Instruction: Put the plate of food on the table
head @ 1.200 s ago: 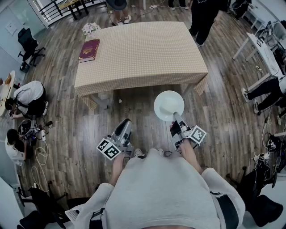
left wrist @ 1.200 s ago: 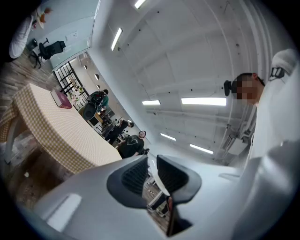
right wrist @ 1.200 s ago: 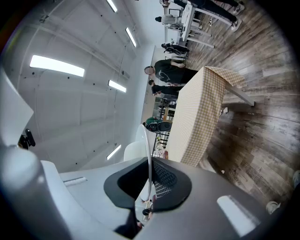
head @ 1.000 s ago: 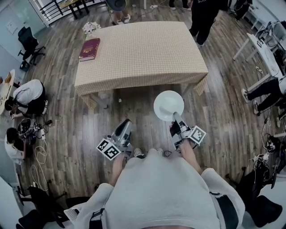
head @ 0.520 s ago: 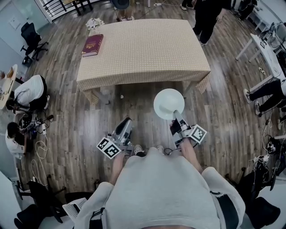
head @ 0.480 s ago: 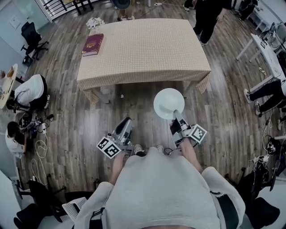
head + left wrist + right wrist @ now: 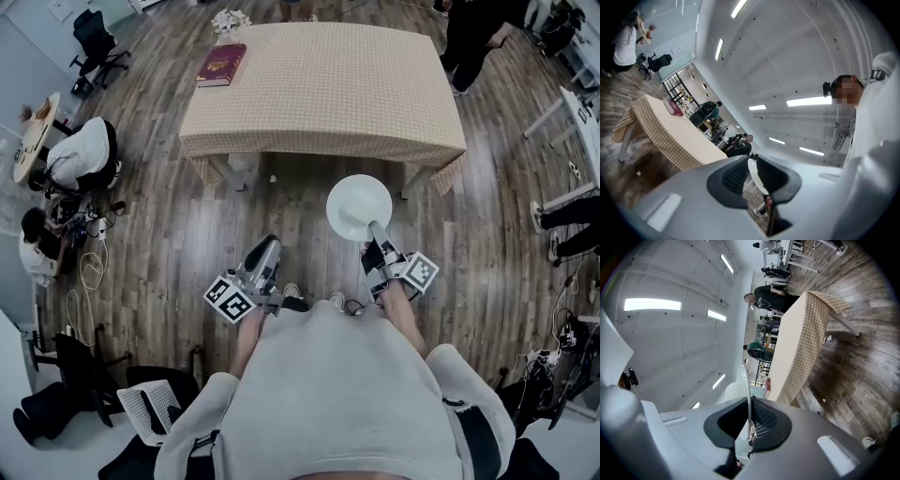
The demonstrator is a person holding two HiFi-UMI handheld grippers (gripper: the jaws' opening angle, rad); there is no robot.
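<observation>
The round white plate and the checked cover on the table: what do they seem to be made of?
The round white plate: probably glazed ceramic or melamine, I cannot tell which; it looks smooth, plain white and stiff, with a thin rim. The checked beige table cover: woven cloth, matt; it hangs over the edges and folds softly at the corners.

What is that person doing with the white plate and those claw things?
A person is standing in front of a table covered with a checked cloth, with a claw tool in each hand. The right claw is pinching a white plate by its rim and holding it over the wooden floor, just short of the table. The plate is not on the table yet, and I can't see any food on it. The left claw is open and carries nothing. A red book lies on the table's far corner.
</observation>
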